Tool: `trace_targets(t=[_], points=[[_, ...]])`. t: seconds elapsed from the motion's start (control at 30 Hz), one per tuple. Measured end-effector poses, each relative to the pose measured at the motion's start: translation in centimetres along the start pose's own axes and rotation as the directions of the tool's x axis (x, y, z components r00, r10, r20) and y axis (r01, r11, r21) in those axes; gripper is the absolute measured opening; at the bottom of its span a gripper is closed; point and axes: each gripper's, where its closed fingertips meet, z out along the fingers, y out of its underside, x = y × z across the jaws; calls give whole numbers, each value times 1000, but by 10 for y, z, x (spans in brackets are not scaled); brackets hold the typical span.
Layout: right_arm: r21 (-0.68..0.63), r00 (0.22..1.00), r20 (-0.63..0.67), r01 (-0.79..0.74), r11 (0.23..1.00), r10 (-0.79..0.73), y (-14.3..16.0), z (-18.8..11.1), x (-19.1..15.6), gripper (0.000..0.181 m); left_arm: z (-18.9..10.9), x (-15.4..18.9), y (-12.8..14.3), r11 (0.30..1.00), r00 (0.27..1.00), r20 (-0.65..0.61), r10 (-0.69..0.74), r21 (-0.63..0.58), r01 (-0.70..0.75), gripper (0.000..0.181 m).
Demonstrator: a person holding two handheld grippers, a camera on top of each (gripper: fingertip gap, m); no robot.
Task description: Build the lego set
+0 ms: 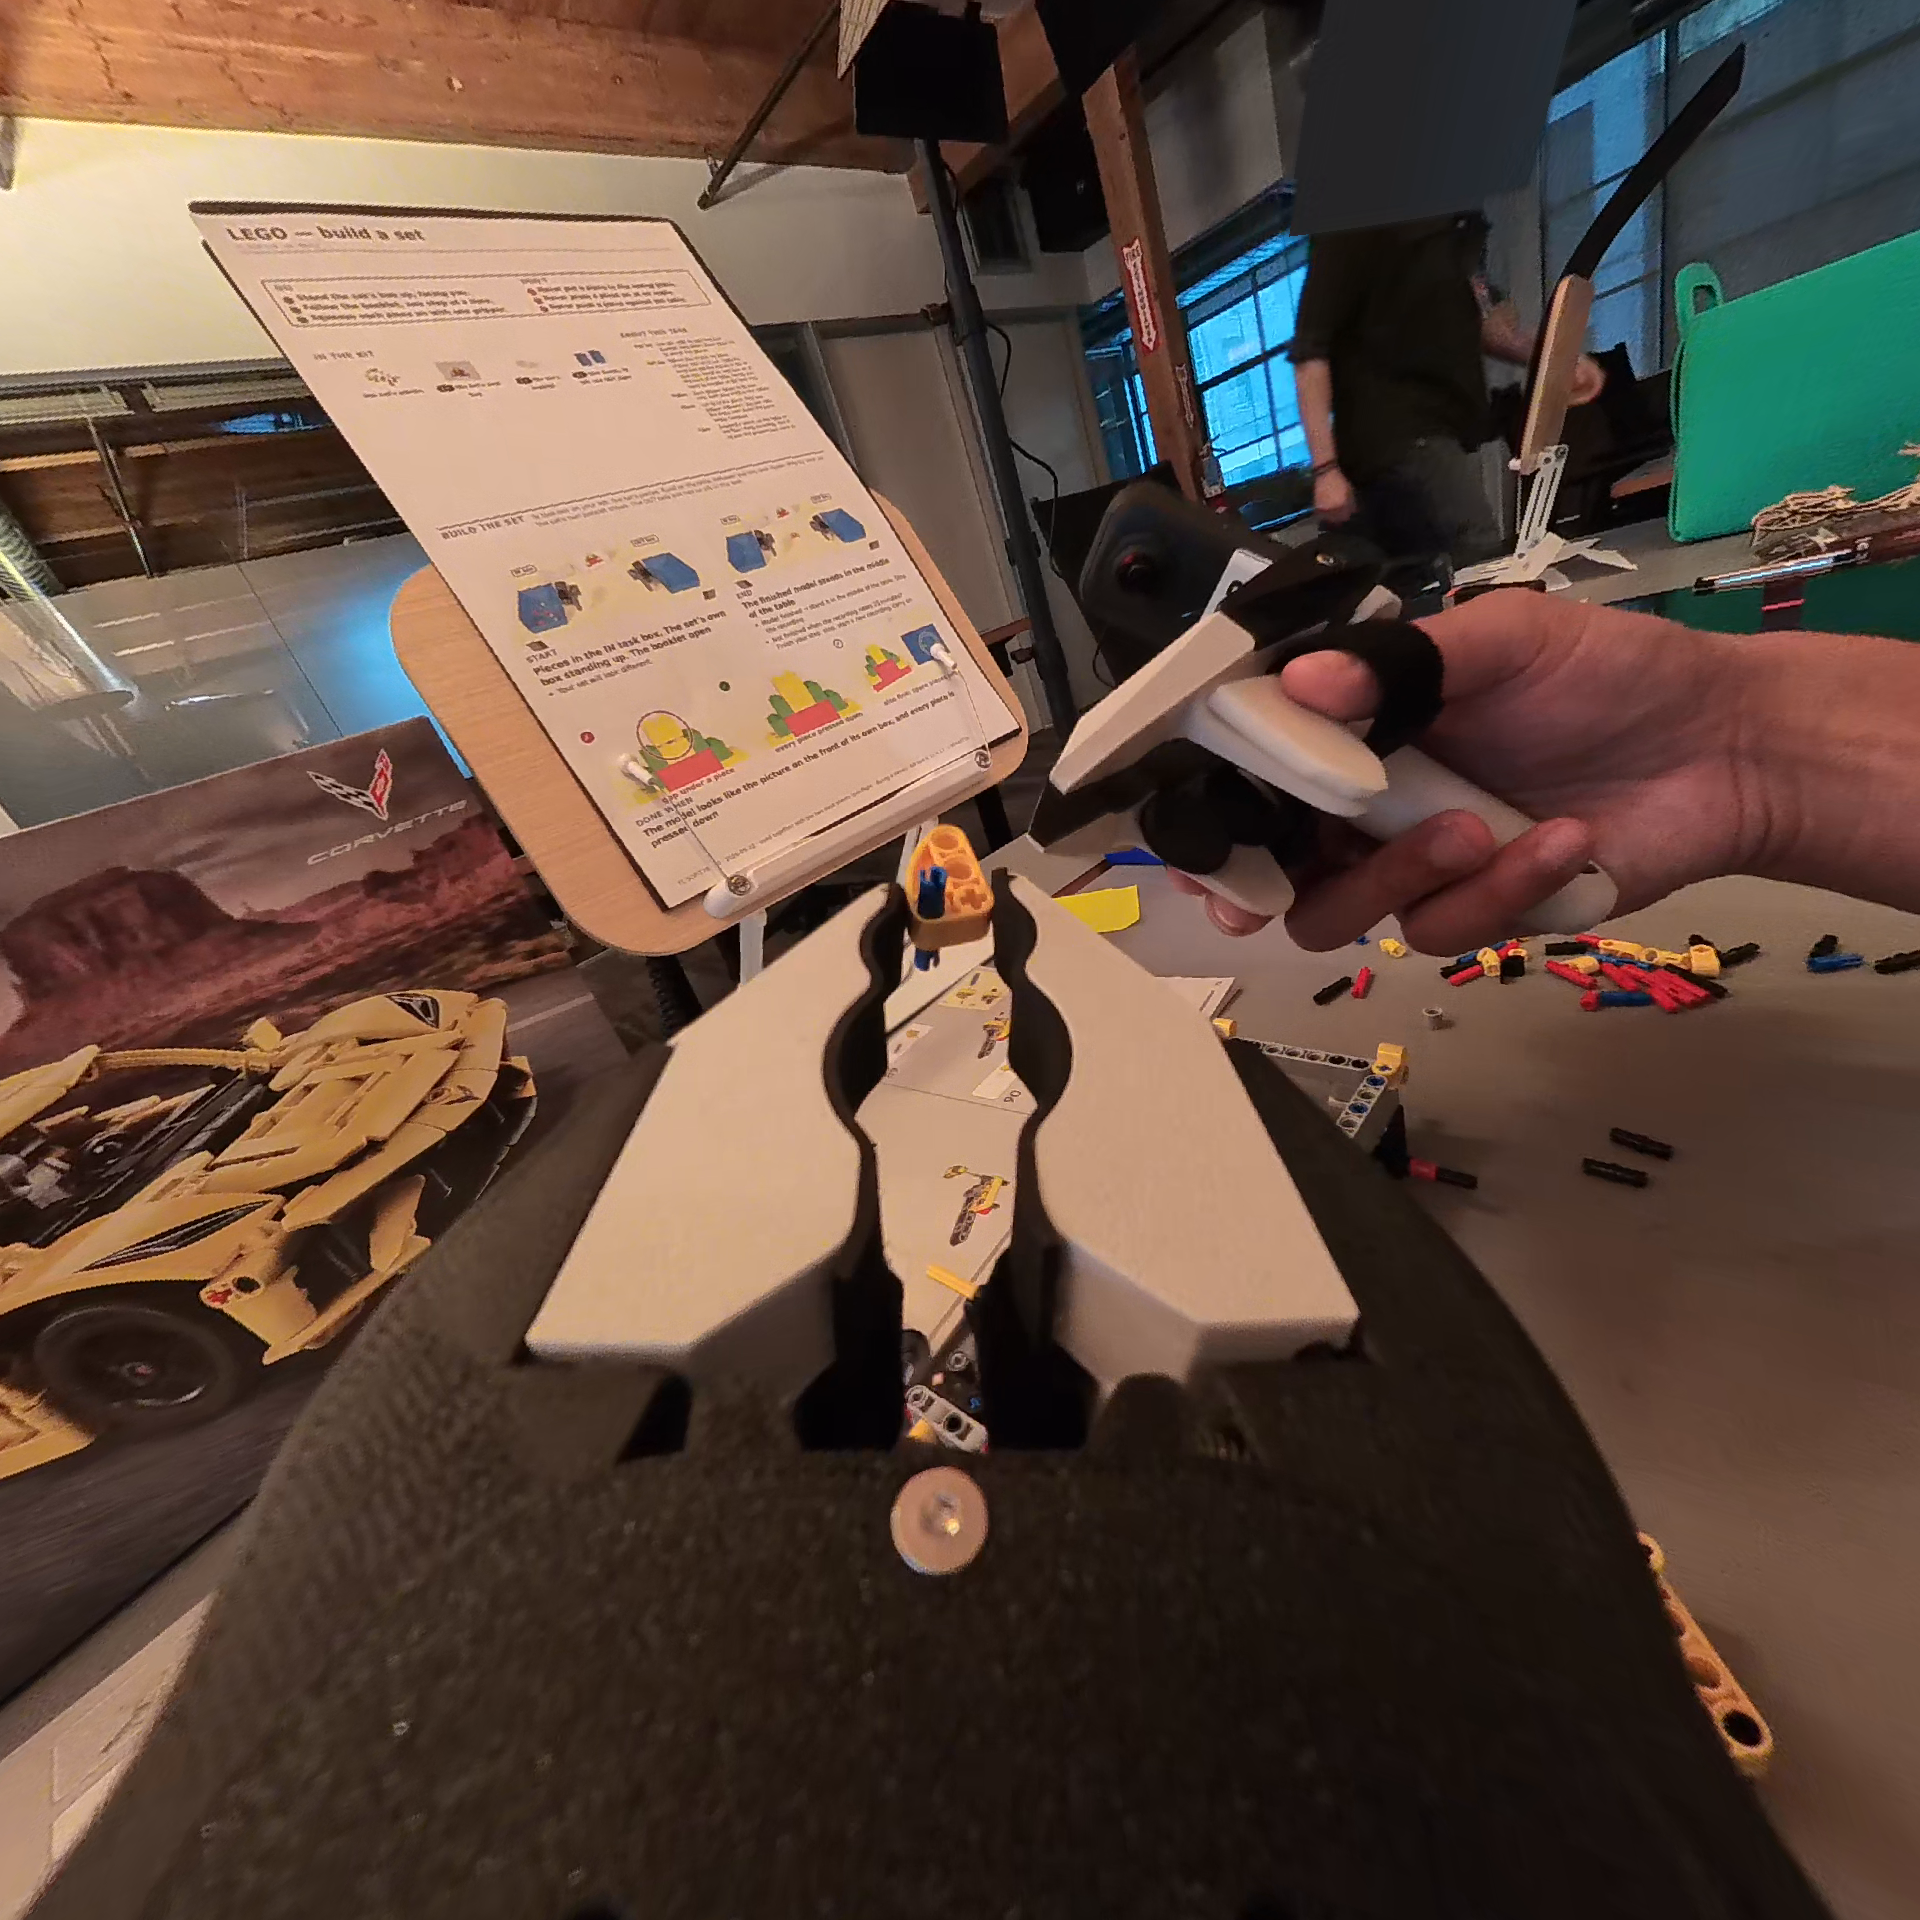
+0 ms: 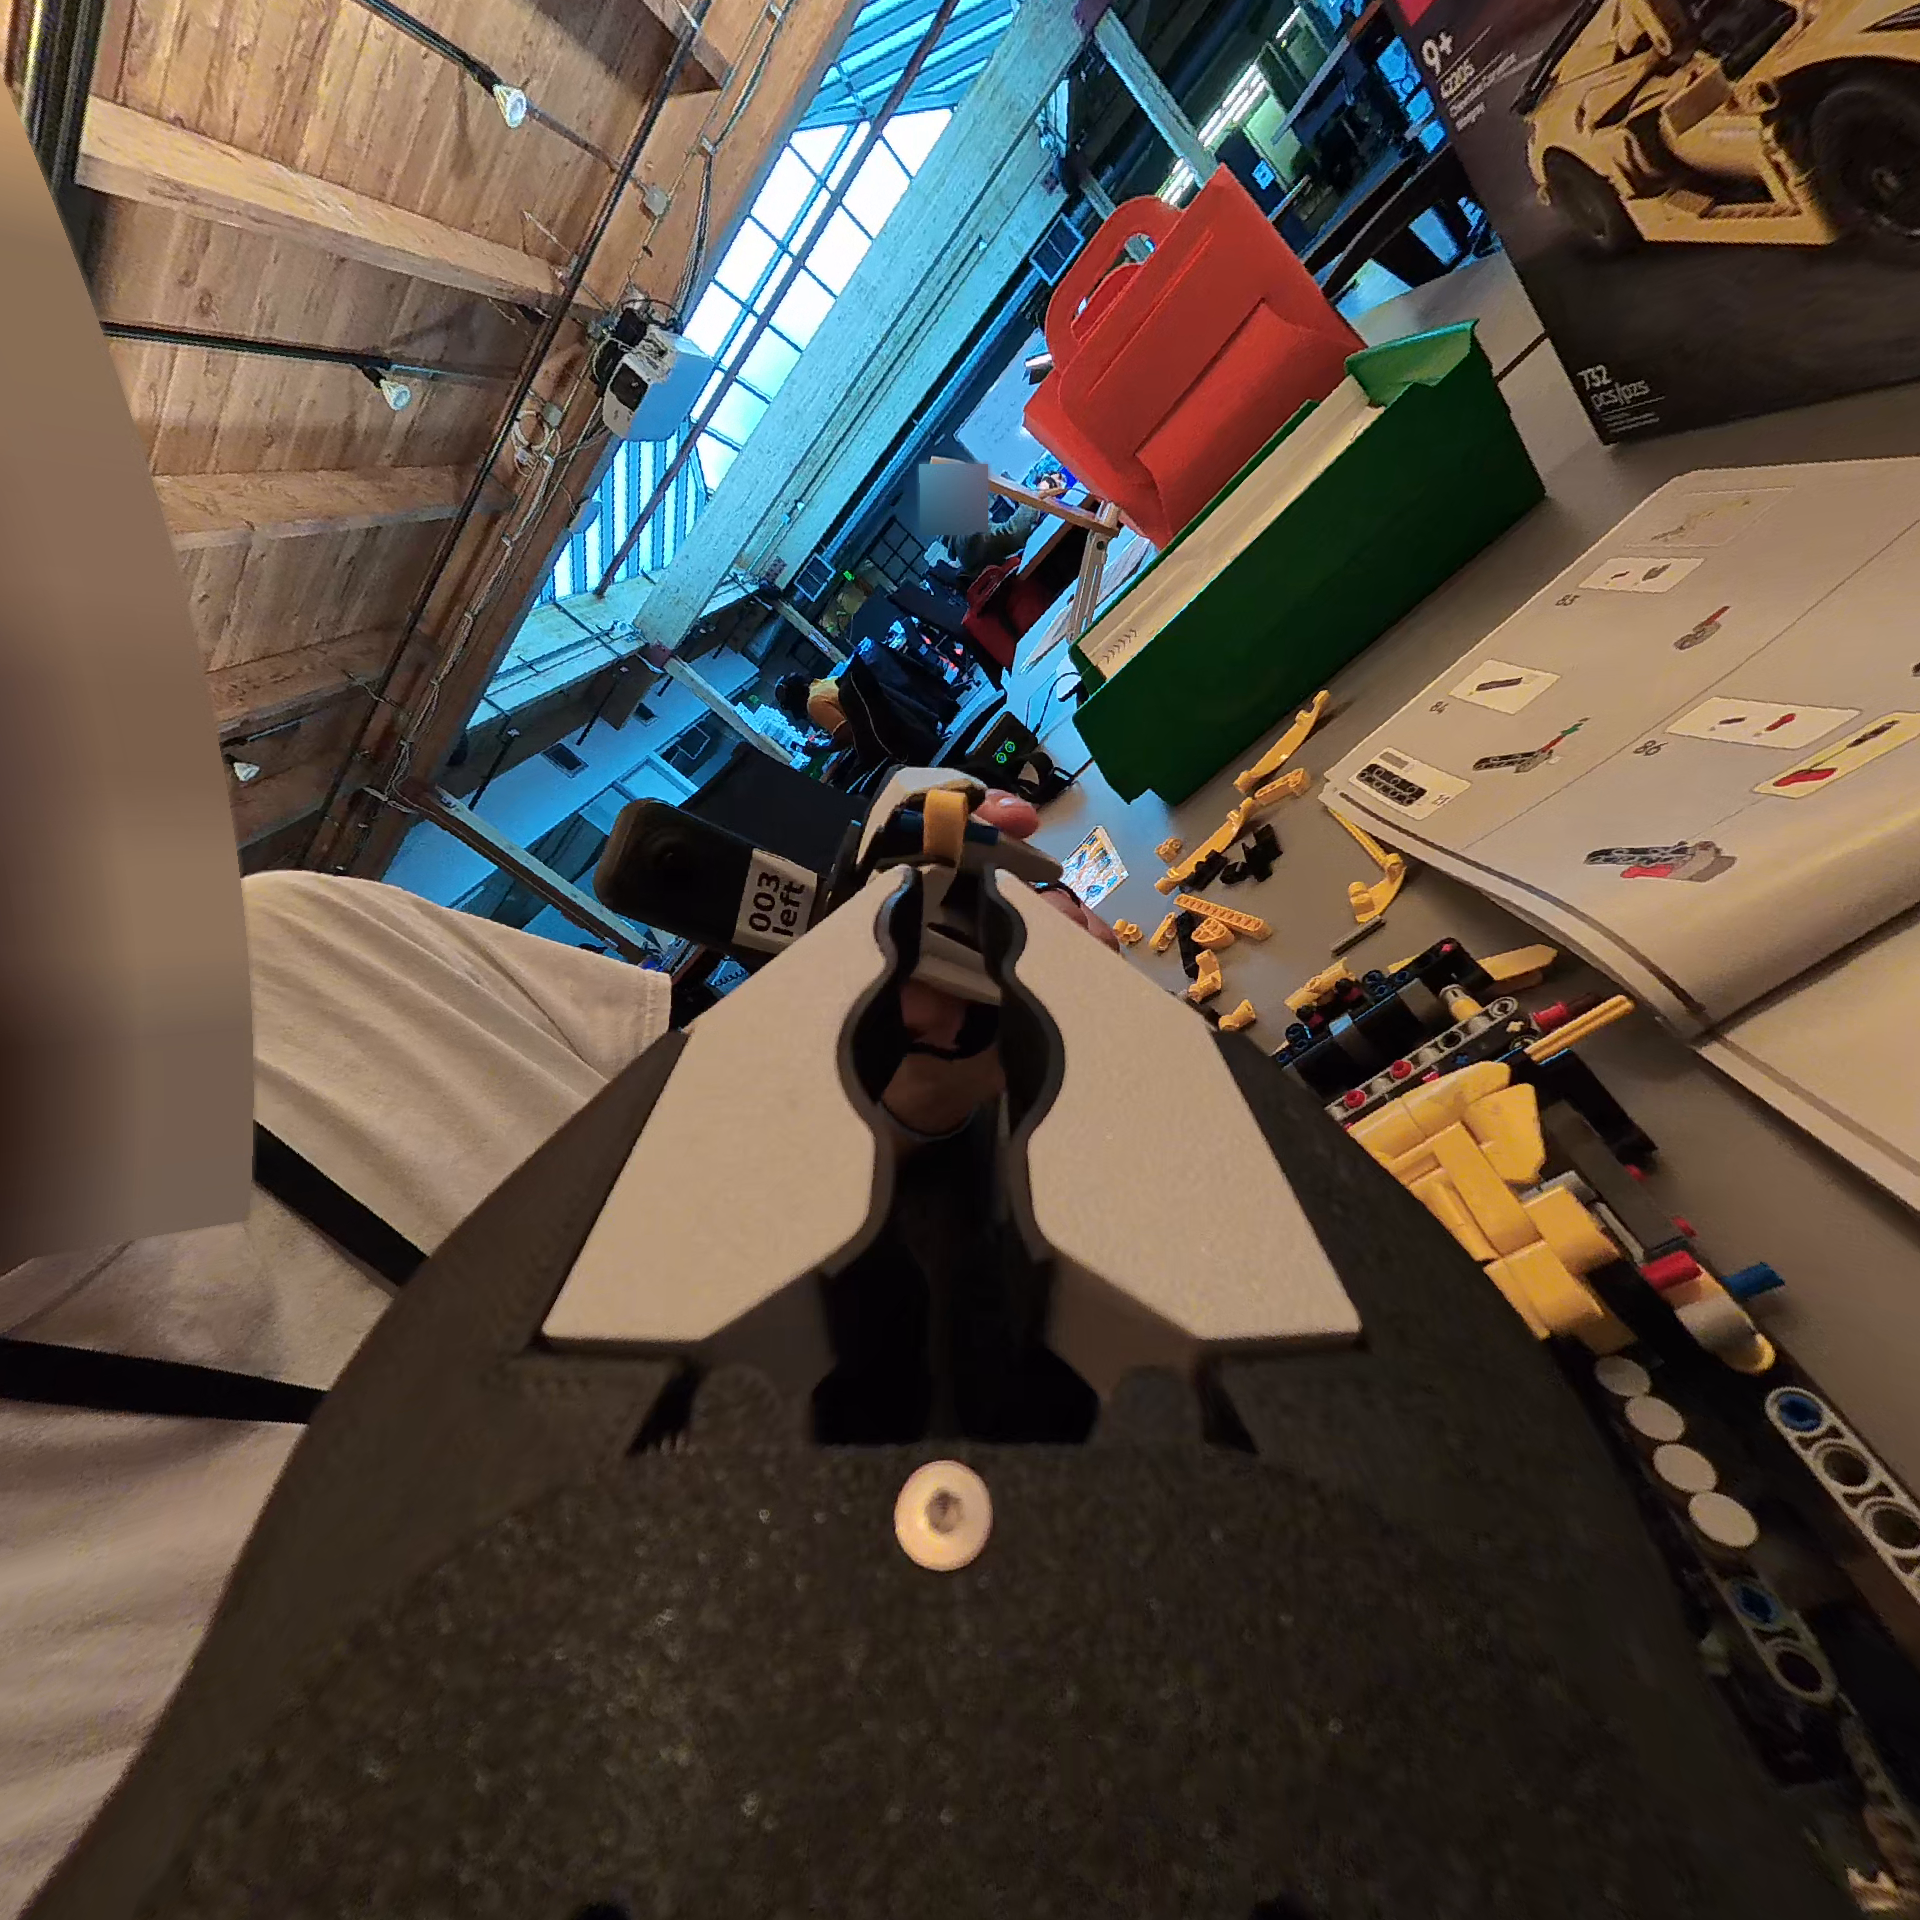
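My left gripper (image 1: 948, 906) is shut on a small yellow Lego connector (image 1: 956, 883) with a blue pin (image 1: 932, 891) in it, held up in the air above the open booklet (image 1: 966, 1091). My right gripper (image 1: 1060, 800), held by a hand, hovers just to the right of it and points at it. In the right wrist view, the right gripper (image 2: 953, 883) has a narrow gap between its tips with nothing in it. The left gripper (image 2: 966, 836) and the yellow connector (image 2: 942, 819) sit just beyond those tips. A partly built yellow and black model (image 2: 1475, 1153) lies on the table.
Loose red, blue, black and yellow pins (image 1: 1621, 966) and yellow panels (image 2: 1226, 831) lie scattered on the grey table. An instruction sheet on a stand (image 1: 582, 499), the set's box (image 1: 239, 1039), a green box (image 2: 1299, 603) and a red case (image 2: 1174, 343) stand behind. A person stands far back.
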Motion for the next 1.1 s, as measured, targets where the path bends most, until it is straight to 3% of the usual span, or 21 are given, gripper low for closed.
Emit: trace_targets(t=[0.23,0.3,0.4,0.5,0.6,0.67,0.7,0.8,0.93,1.1], points=[[-12,999,-33,22,1000,-22,-2,-5,1,10,0,3,2,1000,1000,-21,-8,-10,8,16],[-12,980,-156,121,993,-121,-14,-28,2,9,1,4,5,1000,999,-33,-21,-24,20,16],[-77,809,-494,324,943,-318,-21,-87,5,4,2,4,10,999,999,-45,-30,-46,28,16],[-239,651,-675,254,937,-349,33,-131,16,15,3,4,14,997,998,-51,-42,-60,39,16],[-418,551,-739,76,905,-387,120,-153,38,25,5,4,18,996,998,-55,-43,-77,39,17],[-494,437,-781,7,869,-447,156,-167,53,26,5,5,20,995,997,-60,-44,-87,38,17],[-491,396,-801,-6,871,-449,164,-169,57,28,6,5,21,995,997,-59,-43,-93,38,17],[-400,389,-842,13,916,-373,170,-155,59,28,6,6,23,994,997,-58,-43,-101,37,17],[-413,260,-878,9,911,-401,172,-168,66,26,6,4,25,994,998,-52,-36,-108,30,17],[-440,264,-864,22,898,-430,173,-163,69,19,6,0,28,992,998,-37,-50,-115,45,17]])
